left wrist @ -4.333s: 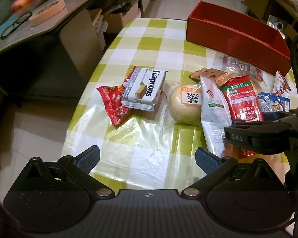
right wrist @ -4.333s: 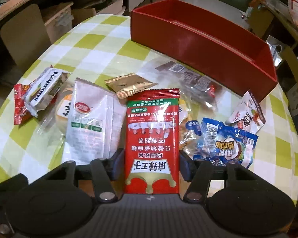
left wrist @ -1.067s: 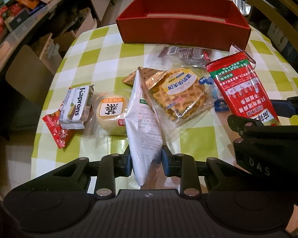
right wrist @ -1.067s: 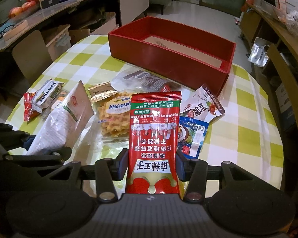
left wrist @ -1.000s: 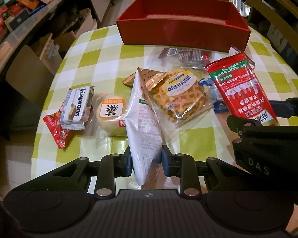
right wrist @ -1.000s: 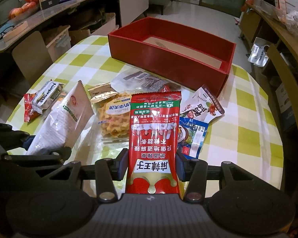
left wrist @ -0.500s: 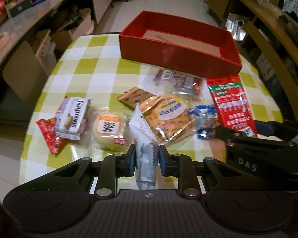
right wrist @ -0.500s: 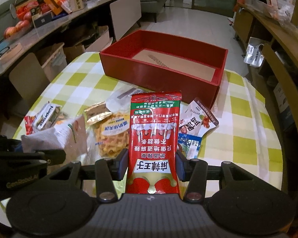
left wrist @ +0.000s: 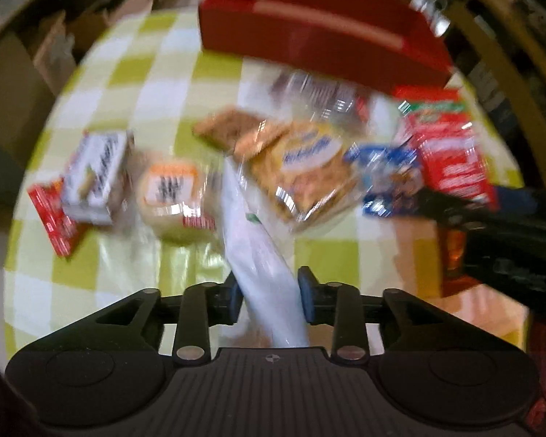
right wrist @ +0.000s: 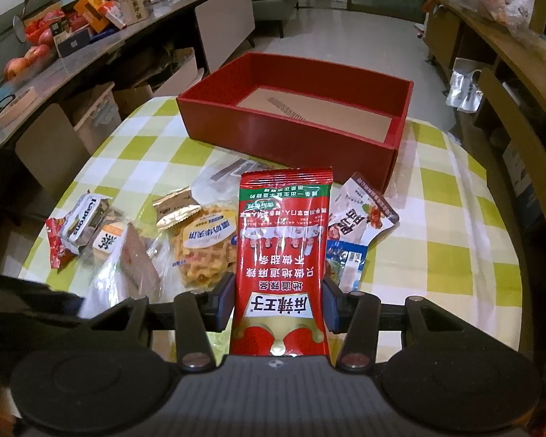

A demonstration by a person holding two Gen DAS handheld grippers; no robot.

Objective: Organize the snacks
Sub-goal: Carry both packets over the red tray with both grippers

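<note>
My left gripper (left wrist: 269,298) holds a white snack packet (left wrist: 258,255) that leans up to the left over the checked table (left wrist: 134,73). Its jaws are opening, and the pads still touch the packet's sides. This view is blurred by motion. My right gripper (right wrist: 278,306) is shut on a tall red packet with a green band (right wrist: 284,247), held upright above the table. A red open box (right wrist: 284,134) with a bare cardboard floor stands at the far side. The white packet (right wrist: 109,284) also shows at the lower left of the right wrist view.
Loose on the cloth lie a waffle packet (right wrist: 204,251), a gold sachet (right wrist: 174,204), a round bun (right wrist: 107,244), a Kaprons wafer pack (right wrist: 83,222), a blue packet (right wrist: 345,262) and a white pouch (right wrist: 360,218). A cluttered counter (right wrist: 72,47) runs along the left.
The left view has tipped down towards the table and blurred, and the white packet now fills a wider gap between the jaws. The right gripper has risen a little with its red packet.
</note>
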